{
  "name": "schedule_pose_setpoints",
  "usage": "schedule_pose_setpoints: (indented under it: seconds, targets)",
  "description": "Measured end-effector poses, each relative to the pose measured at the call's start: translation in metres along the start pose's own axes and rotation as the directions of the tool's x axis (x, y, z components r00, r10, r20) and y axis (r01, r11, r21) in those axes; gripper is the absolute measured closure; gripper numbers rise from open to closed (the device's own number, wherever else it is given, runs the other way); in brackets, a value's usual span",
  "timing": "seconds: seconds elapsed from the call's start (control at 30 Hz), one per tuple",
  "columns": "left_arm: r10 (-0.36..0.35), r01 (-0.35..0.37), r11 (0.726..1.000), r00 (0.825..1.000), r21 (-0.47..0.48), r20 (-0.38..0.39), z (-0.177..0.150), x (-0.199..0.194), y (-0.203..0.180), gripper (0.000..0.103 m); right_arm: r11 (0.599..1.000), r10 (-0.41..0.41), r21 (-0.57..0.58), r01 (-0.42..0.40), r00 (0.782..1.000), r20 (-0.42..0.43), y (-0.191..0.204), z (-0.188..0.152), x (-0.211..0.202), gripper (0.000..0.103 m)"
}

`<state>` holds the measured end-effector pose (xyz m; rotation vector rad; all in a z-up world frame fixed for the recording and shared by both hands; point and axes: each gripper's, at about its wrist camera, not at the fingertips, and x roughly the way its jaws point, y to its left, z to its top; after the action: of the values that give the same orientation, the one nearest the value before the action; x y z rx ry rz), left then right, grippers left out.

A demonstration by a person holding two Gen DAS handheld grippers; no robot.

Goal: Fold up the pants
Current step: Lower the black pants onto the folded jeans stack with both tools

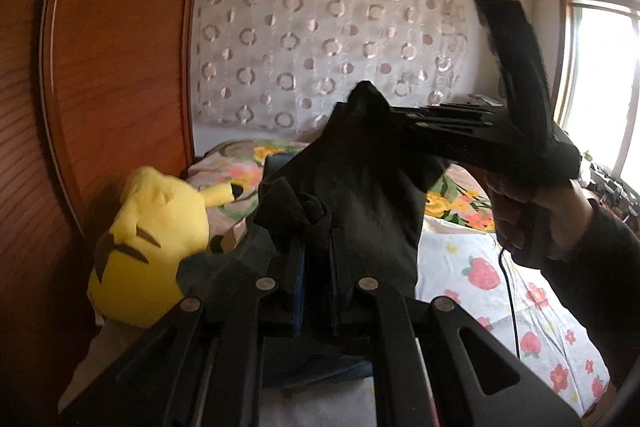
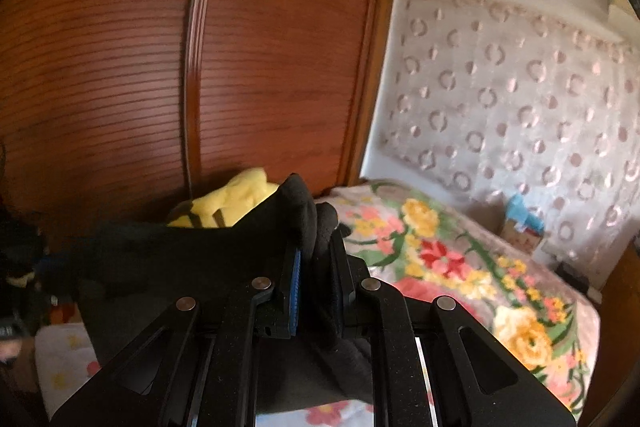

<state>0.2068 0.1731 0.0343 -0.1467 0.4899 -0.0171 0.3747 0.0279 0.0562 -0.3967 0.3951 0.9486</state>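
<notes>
The black pants (image 1: pixel 360 195) hang in the air above the bed, stretched between both grippers. In the left wrist view my left gripper (image 1: pixel 316 227) is shut on a bunched edge of the cloth. My right gripper (image 1: pixel 380 111) comes in from the right, held by a hand (image 1: pixel 532 215), with its tips buried in another bunch of the same cloth. In the right wrist view my right gripper (image 2: pixel 316 247) is shut on a thick fold of the pants (image 2: pixel 168 259), which run away to the left. The lower part of the pants is hidden behind the gripper bodies.
A yellow plush toy (image 1: pixel 160 227) lies on the bed against the wooden wardrobe (image 1: pixel 120 67) at the left. The bed has a strawberry-print sheet (image 1: pixel 480 287) and a floral blanket (image 2: pixel 440 247). A patterned curtain (image 1: pixel 320 47) hangs behind, with a window (image 1: pixel 600 67) at the right.
</notes>
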Motion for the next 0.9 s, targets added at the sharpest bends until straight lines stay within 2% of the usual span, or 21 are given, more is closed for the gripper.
schedule_pose_setpoints:
  seconds: [0.17,0.3,0.43,0.47,0.5,0.57,0.6,0.67,0.9]
  targets:
    - [0.01,-0.01,0.999,1.0,-0.041,-0.001,-0.009,0.0,0.012,0.095,0.999,0.039,0.002,-0.039,0.999,-0.015,0.01,0.004,0.029,0.093]
    - [-0.007,0.007,0.999,1.0,-0.05,-0.005,-0.012,-0.006,0.013,0.095,0.997,0.079,0.028,-0.078,0.996,-0.037,0.015,0.002,0.048,0.093]
    - [0.013,-0.014,0.999,1.0,-0.031,-0.018,-0.013,-0.007,0.01,0.092,0.997,0.067,0.045,-0.064,0.996,-0.055,0.019,-0.004,0.059,0.093]
    - [0.025,-0.025,0.999,1.0,-0.025,-0.019,-0.014,-0.006,0.009,0.09,0.996,0.065,0.061,-0.061,0.996,-0.058,0.017,-0.005,0.06,0.09]
    - [0.026,-0.027,0.999,0.999,-0.03,-0.022,-0.014,-0.005,0.009,0.087,0.996,0.06,0.072,-0.055,0.996,-0.061,0.016,-0.004,0.06,0.084]
    - [0.013,-0.015,0.998,0.999,-0.053,-0.042,-0.015,-0.003,0.012,0.066,0.993,0.067,0.104,-0.059,0.995,-0.075,0.011,-0.003,0.06,0.072]
    - [0.011,-0.013,0.999,0.999,-0.053,-0.045,-0.015,-0.003,0.012,0.064,0.993,0.061,0.107,-0.053,0.996,-0.07,0.01,-0.002,0.057,0.07]
    - [0.037,-0.038,0.999,0.998,-0.028,-0.046,-0.013,-0.004,0.009,0.062,0.994,0.029,0.104,-0.024,0.998,-0.049,0.008,-0.001,0.047,0.058]
    - [0.089,-0.089,0.996,0.996,0.017,-0.018,-0.006,-0.012,0.006,0.061,0.993,0.051,0.111,-0.047,0.998,-0.031,-0.005,-0.006,0.019,0.057]
